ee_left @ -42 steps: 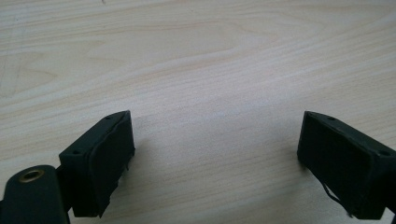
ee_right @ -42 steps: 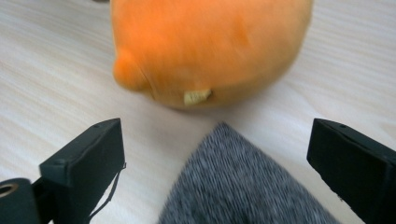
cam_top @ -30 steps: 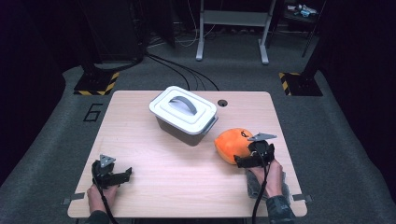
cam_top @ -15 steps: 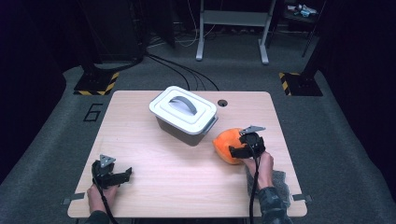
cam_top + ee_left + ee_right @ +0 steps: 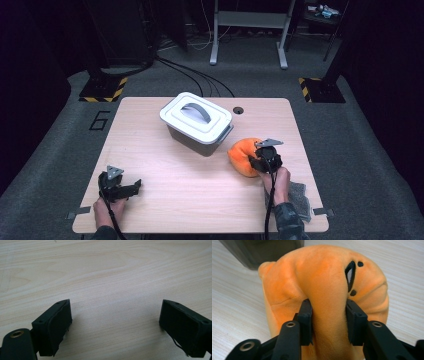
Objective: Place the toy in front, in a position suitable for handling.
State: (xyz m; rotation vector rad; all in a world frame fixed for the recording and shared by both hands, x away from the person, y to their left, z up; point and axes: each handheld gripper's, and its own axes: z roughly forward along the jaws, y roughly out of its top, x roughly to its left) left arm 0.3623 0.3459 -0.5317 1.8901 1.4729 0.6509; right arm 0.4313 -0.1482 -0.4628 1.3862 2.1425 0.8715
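the right gripper [image 5: 329,315] is closed on the soft orange plush toy [image 5: 324,282], just beside the grey lidded plastic box [image 5: 198,123]; the left gripper [image 5: 115,322] is open, far from the box.

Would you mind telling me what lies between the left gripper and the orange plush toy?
Bare tabletop, in the high view, separates the left gripper from the orange plush toy.

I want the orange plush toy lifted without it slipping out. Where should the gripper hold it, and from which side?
Grip the raised fold of the orange plush toy, coming from the person's side, as the right gripper does now: its jaws pinch that soft ridge from both flanks. The ridge is narrow and squashes, so it probably holds better there than across the wide body.
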